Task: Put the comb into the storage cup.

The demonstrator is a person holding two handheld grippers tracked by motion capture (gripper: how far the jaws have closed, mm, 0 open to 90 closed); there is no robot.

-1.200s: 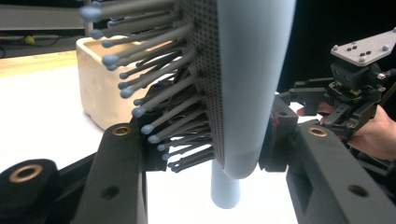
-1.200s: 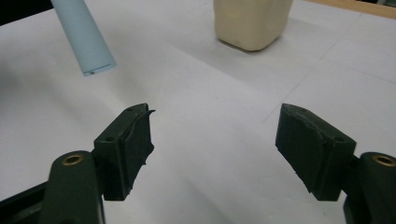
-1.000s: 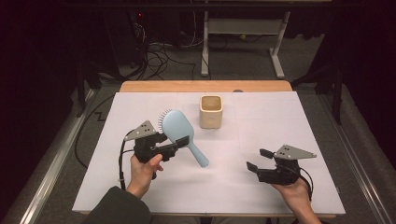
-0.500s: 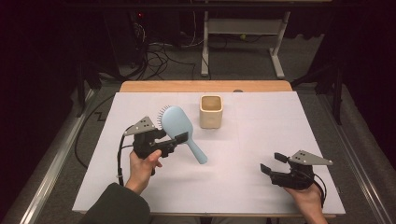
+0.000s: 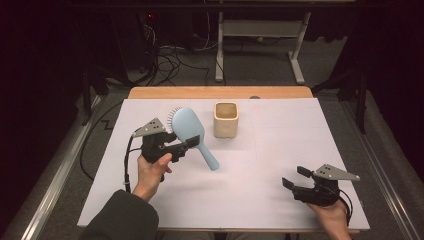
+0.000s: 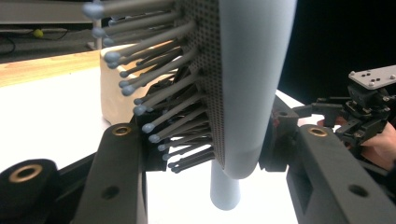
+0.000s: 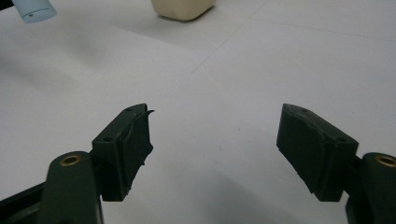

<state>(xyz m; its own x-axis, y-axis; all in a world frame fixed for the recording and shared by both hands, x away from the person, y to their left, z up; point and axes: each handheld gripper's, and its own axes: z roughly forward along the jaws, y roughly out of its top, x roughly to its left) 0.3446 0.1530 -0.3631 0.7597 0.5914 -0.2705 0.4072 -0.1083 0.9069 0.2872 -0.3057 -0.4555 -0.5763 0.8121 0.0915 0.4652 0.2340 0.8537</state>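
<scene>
A light blue hairbrush (image 5: 192, 134) hangs above the white table, its handle slanting down to the right. My left gripper (image 5: 186, 142) is shut on the brush head. In the left gripper view the brush (image 6: 243, 70) stands between the black jaws, its grey bristles (image 6: 154, 98) pointing left and its handle end (image 6: 225, 191) below. A cream square cup (image 5: 226, 119) stands upright at the table's middle back; its side (image 6: 112, 93) shows behind the bristles. My right gripper (image 5: 296, 177) rests low at the front right, open with nothing between its jaws; the same gripper (image 7: 214, 154) looks over bare table.
The white tabletop (image 5: 280, 150) has a wooden strip (image 5: 220, 92) along its far edge. Cables and a desk frame (image 5: 260, 50) lie on the dark floor beyond. The cup's base (image 7: 184, 8) and the brush handle tip (image 7: 33, 10) sit at the top of the right gripper view.
My right gripper has moved back toward the front right corner of the table. The left gripper with the brush has shifted slightly left and up.
</scene>
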